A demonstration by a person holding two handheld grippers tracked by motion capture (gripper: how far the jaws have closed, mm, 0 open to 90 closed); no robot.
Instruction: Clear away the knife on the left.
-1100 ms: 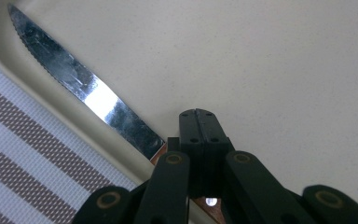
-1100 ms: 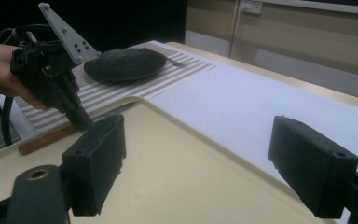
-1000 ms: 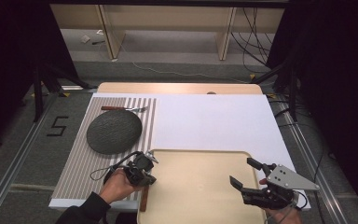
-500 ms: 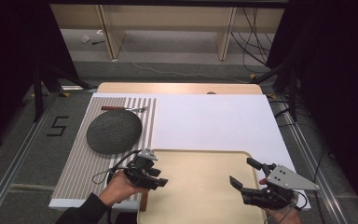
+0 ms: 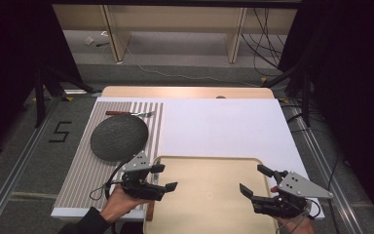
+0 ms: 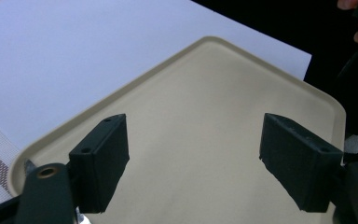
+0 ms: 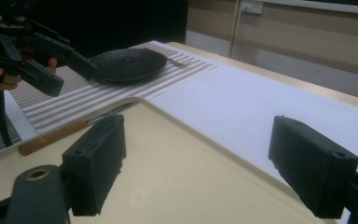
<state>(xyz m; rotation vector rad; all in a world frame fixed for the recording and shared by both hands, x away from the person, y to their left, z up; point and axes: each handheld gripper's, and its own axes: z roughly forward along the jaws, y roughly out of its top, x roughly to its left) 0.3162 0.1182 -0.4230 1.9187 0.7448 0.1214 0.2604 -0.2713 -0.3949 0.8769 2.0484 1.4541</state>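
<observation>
Wood-handled knife [image 7: 70, 128] lying on the desk along the left rim of the beige tray [image 5: 209, 163], blade pointing toward the striped mat [image 5: 85, 170], released. Left claw [image 5: 163, 178] hovering just above it over the tray's left edge, jaws just been opening, standing wide with nothing between. Right claw [image 5: 253, 183] hanging over the tray's right side, jaws spread, holding nothing. Dark round plate [image 5: 119, 137] sitting on the striped mat, fork [image 5: 129, 113] lying beyond it. White sheet [image 5: 224, 126] covering the desk behind the tray.
</observation>
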